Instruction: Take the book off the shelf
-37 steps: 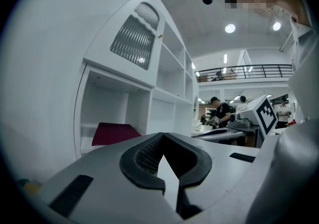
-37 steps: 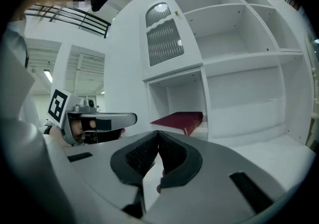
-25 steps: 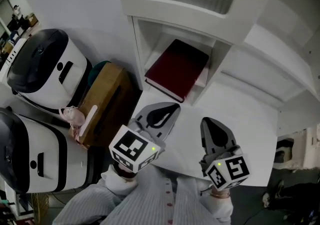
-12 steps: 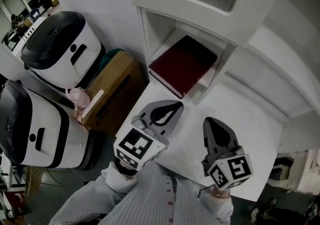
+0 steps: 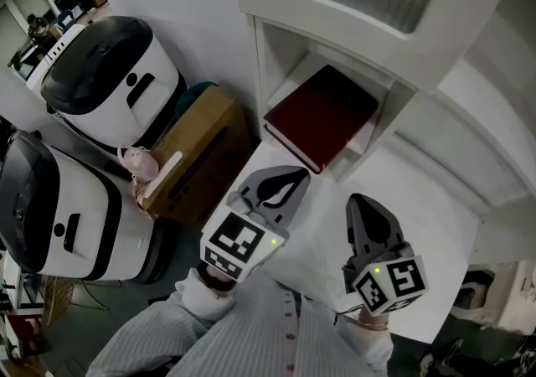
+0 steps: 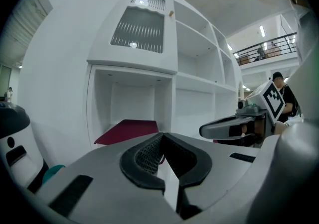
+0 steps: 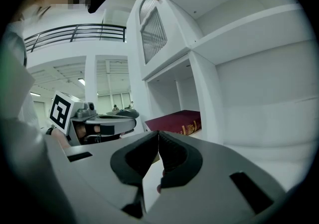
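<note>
Dark red hardcover book (image 5: 322, 116): matt, cloth-like cover, with gilt stamping on the spine.
White shelf unit (image 5: 266, 65): smooth, matt painted finish.
Left gripper (image 6: 160, 138): fingers (image 6: 89, 183) of matt grey plastic; black pads (image 6: 145, 156) finely ribbed, rubbery.
Brown box (image 5: 197, 153): matt cardboard.
White rounded machines (image 5: 117, 90): glossy plastic.

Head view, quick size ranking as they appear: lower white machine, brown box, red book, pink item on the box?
Largest to smallest:
1. lower white machine
2. brown box and red book: they look about alike, so not ranked
3. pink item
</note>
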